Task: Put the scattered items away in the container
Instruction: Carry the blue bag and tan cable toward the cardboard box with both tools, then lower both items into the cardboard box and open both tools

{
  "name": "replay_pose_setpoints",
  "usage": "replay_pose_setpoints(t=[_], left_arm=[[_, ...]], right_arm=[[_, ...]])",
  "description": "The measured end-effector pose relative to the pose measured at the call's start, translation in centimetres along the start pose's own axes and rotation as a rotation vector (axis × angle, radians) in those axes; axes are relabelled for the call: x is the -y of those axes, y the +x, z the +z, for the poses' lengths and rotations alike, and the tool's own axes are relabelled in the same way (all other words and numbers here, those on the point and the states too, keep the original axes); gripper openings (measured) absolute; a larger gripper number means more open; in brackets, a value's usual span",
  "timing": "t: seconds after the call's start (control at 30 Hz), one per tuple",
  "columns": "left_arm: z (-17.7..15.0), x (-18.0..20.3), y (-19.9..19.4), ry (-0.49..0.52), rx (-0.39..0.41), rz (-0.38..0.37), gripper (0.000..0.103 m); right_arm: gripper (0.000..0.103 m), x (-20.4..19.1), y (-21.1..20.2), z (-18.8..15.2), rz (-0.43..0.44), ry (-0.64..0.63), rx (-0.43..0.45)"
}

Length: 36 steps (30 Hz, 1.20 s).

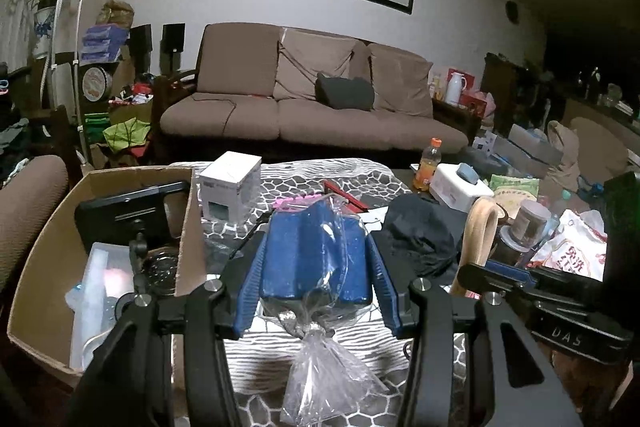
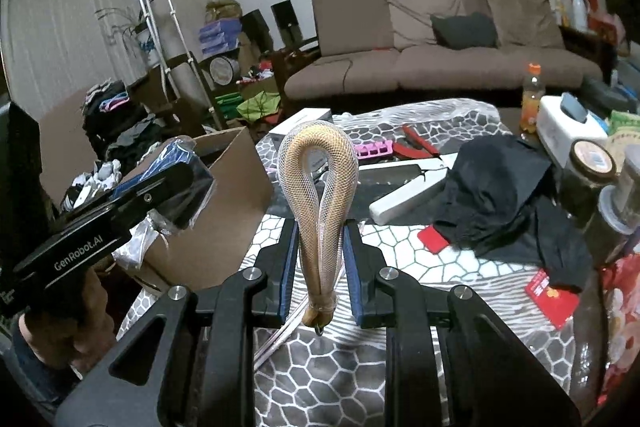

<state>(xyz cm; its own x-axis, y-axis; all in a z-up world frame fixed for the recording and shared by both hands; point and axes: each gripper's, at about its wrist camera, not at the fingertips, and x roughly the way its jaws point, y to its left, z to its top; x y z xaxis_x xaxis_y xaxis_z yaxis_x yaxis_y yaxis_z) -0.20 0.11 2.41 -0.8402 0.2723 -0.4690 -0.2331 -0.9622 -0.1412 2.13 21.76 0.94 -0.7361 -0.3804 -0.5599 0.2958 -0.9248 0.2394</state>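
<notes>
My left gripper is shut on a blue block in a clear plastic bag, whose knotted tail hangs below the fingers. It is held above the patterned tablecloth, just right of the open cardboard box. In the right wrist view the same bag and left gripper sit by the box. My right gripper is shut on a tan loop in white netting, which stands upright over the table. The loop also shows at the right of the left wrist view.
The box holds a black device and a clear plastic tub. On the table lie a white carton, a pink strip, red pliers, a black cloth, an orange bottle, a white appliance and jars.
</notes>
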Motion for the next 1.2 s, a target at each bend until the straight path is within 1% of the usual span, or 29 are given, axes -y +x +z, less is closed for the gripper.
replay_pose_setpoints(t=[0.2,0.4,0.47,0.57,0.67,0.8,0.9,0.97,1.2], left_arm=[[0.1,-0.7,-0.5,0.0,-0.016,0.061,0.049],[1.2,-2.5,-1.5,-0.042,-0.017,0.085,0.049],[1.6,-3.5,-2.2,-0.068,-0.008,0.067,0.049],[2.1,-5.5,-3.6,-0.095,0.01,0.077,0.049],[2.5,-7.6,-4.8,-0.113,0.021,0.11,0.049],[2.8,-11.3,-6.2,-0.156,0.022,0.177,0.049],[2.7,-14.0,-6.6,-0.191,0.0,0.233,0.049],[2.4,-15.3,-6.4,-0.204,-0.028,0.259,0.049],[0.9,-17.9,-4.8,-0.226,-0.136,0.296,0.049]], right_arm=[[0.021,-0.9,-0.9,0.3,0.005,-0.006,0.016],[0.021,-2.0,-0.9,0.7,0.039,-0.012,0.016],[0.021,-2.8,-0.9,1.0,0.055,-0.02,0.017],[0.021,-3.8,-0.8,1.2,0.085,-0.028,0.021],[0.021,-4.8,-0.6,1.6,0.112,-0.031,0.023],[0.021,-6.6,0.1,2.4,0.155,-0.029,0.021],[0.021,-9.2,0.9,3.3,0.195,-0.057,0.017],[0.021,-11.0,1.6,3.6,0.22,-0.081,0.012],[0.021,-16.8,4.4,4.9,0.293,-0.128,0.008]])
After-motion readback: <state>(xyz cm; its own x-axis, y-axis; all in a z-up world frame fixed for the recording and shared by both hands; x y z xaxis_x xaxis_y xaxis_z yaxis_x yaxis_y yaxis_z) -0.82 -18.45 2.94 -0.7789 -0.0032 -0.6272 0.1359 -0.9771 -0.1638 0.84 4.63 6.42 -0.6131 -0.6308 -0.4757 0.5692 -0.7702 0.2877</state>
